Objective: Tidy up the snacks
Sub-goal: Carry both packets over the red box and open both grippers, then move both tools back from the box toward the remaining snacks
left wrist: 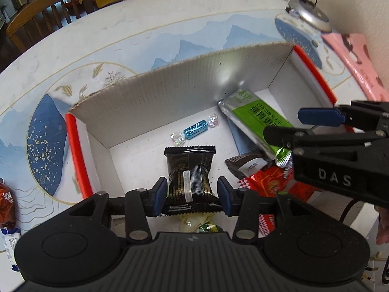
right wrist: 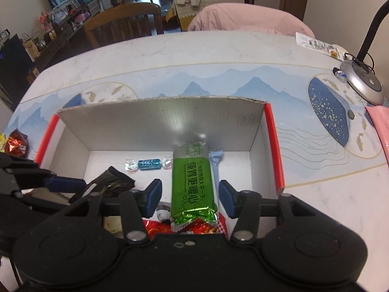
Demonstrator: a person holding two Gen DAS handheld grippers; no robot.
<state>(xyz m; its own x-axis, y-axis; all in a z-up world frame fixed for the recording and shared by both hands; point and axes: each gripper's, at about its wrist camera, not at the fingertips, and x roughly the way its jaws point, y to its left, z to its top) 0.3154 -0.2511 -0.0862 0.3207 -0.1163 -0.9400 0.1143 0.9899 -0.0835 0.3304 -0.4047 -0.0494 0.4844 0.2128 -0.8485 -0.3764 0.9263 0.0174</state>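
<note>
A white cardboard box with red rims (left wrist: 75, 146) (right wrist: 273, 146) holds snacks. My left gripper (left wrist: 192, 196) is above the box with its pads beside a black snack packet (left wrist: 189, 175), with a slight gap at the right pad. My right gripper (right wrist: 189, 198) is open, its pads apart on either side of a green and silver biscuit pack (right wrist: 192, 182) (left wrist: 255, 119) that leans on the box's far wall. A blue wrapped candy (left wrist: 194, 130) (right wrist: 149, 165) lies on the box floor. Red packets (left wrist: 265, 185) lie at the near side.
A lamp base (right wrist: 363, 82) (left wrist: 308, 14) stands at the table's far right, by a pink packet (left wrist: 359, 58). Loose snacks (left wrist: 6, 199) (right wrist: 15, 143) lie on the table left of the box. A wooden chair (right wrist: 124, 22) stands beyond the table.
</note>
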